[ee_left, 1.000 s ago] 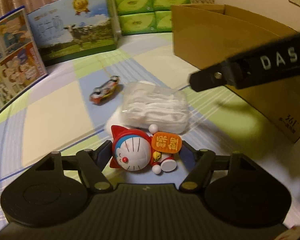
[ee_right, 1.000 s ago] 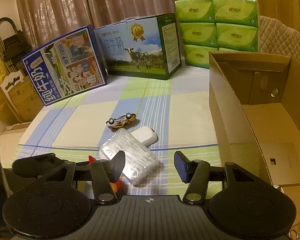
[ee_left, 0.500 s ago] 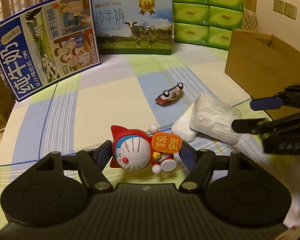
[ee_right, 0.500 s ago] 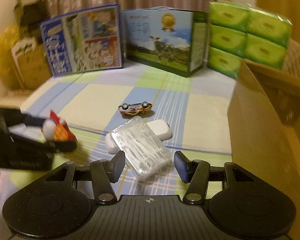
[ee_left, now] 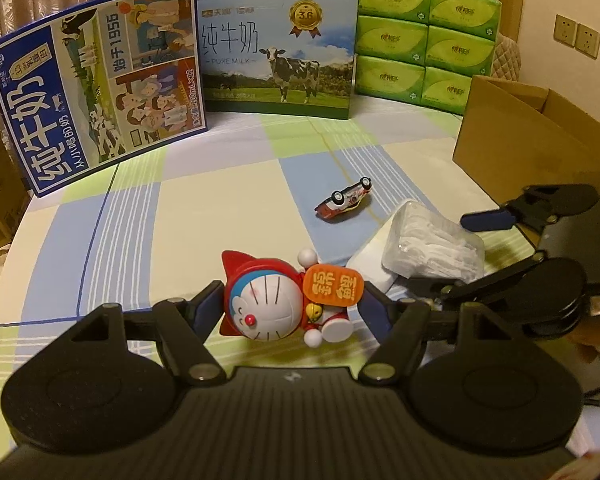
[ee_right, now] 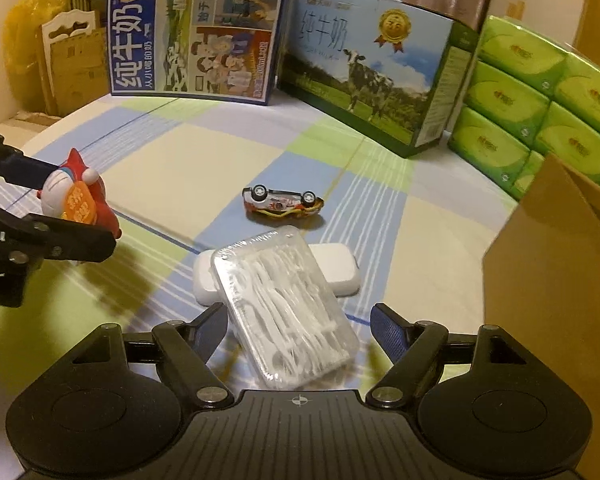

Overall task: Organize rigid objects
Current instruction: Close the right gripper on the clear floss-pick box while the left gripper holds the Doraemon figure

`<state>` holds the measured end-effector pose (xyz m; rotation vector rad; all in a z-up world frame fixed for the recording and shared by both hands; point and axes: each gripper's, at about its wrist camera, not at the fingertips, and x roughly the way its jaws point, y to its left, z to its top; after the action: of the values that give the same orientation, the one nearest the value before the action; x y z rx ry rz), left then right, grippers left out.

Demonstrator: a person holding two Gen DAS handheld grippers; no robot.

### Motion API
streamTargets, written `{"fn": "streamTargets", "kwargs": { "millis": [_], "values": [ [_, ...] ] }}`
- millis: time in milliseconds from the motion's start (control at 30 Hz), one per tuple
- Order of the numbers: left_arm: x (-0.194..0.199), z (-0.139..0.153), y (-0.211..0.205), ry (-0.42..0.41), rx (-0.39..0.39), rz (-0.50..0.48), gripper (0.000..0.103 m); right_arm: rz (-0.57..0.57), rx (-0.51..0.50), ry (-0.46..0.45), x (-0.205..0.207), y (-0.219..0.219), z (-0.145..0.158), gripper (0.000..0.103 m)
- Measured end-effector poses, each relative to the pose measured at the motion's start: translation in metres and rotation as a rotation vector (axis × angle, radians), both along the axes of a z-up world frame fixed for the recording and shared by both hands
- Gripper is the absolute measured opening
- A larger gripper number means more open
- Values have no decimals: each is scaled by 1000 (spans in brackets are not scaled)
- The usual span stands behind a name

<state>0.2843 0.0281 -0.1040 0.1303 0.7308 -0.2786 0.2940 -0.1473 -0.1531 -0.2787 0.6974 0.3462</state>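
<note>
My left gripper (ee_left: pixel 290 308) is shut on a red and blue Doraemon figure (ee_left: pixel 272 304) with an orange sign, held above the checked cloth; it also shows in the right wrist view (ee_right: pixel 76 200). My right gripper (ee_right: pixel 300 328) is open, its fingers either side of a clear plastic box of white floss picks (ee_right: pixel 288 304) that leans on a white case (ee_right: pixel 336 268). The floss box (ee_left: pixel 436 244) also shows in the left wrist view. A toy car (ee_right: pixel 282 202) lies upside down beyond it.
An open cardboard box (ee_right: pixel 556 280) stands at the right. Two milk cartons (ee_left: pixel 100 96) (ee_left: pixel 278 52) and stacked green tissue packs (ee_left: pixel 424 36) line the back. The checked cloth (ee_left: pixel 220 200) covers the surface.
My left gripper has swung away from the cardboard box toward the left with the figure. My right gripper has moved down and forward until the floss box lies between its fingers.
</note>
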Motion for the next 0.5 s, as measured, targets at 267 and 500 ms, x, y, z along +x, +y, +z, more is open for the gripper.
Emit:
{"fn": "streamTargets", "kwargs": {
  "millis": [267, 500],
  "values": [
    [1, -3, -2, 11, 11, -14, 68, 0, 94, 101, -1, -5, 5, 56],
    [2, -6, 1, 24, 19, -8, 68, 4, 140, 158, -20, -2, 11, 54]
  ]
}}
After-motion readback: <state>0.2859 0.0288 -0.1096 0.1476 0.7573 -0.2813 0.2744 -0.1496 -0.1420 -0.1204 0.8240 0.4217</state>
